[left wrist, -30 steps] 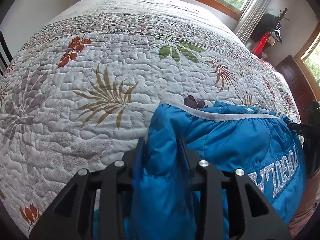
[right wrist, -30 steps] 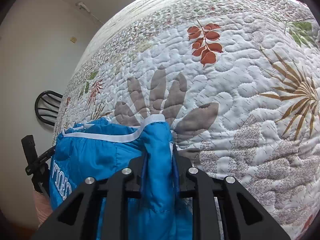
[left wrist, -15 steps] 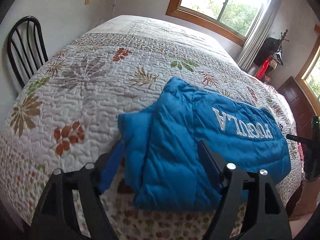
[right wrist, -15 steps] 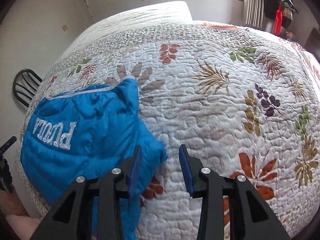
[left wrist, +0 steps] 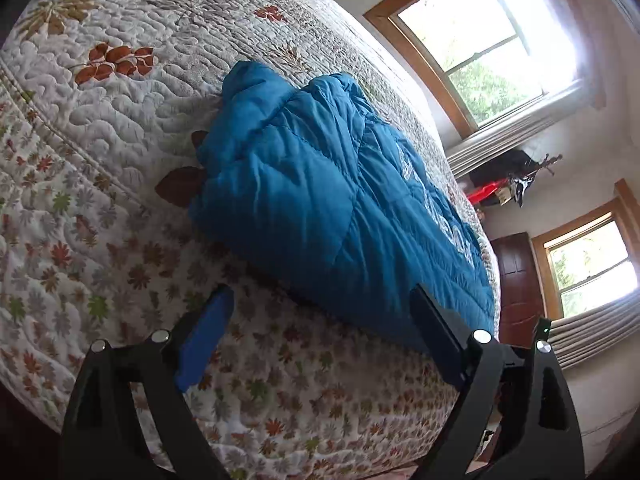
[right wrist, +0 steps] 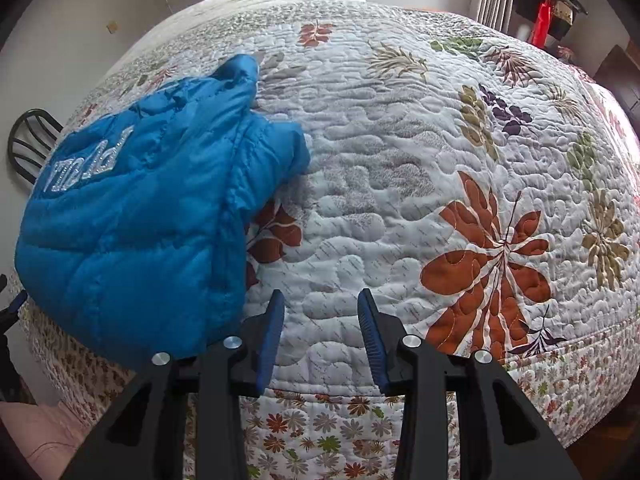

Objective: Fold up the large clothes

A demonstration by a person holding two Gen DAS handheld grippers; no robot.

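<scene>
The left tongs (left wrist: 320, 332) stand wide apart with nothing between them, their blue-padded fingers (left wrist: 206, 332) hanging just below the bed's edge, over the quilt's hanging side with its small flower print. The right-hand finger of this pair overlaps the lower hem of the blue puffer jacket (left wrist: 320, 200) in the left wrist view, though whether it touches the fabric cannot be told. The right tongs (right wrist: 320, 336) are spread to a narrower gap, also empty, poised above the near edge of the bed (right wrist: 400, 184) with the jacket (right wrist: 140, 216) just beside their left finger and apart from it. The jacket lies folded into a thick bundle at a corner of the bed, on top of the white quilt (left wrist: 100, 128), its lower edge drooping a little past the quilt's seam toward the side. Silvery lettering (right wrist: 92, 160) runs across its upper face; only part of it reads clearly. A rounded lobe of the jacket (right wrist: 280, 148) sticks out toward the middle of the bed, resting over a rust-red leaf print. The quilt carries large leaf and flower motifs in orange, tan, green and purple. Beyond the bed, the left wrist view shows two wood-framed windows (left wrist: 492, 44) with pale curtains and a dark wooden door (left wrist: 520, 280); the right wrist view shows a black chair back (right wrist: 28, 140) against the wall behind the jacket.
</scene>
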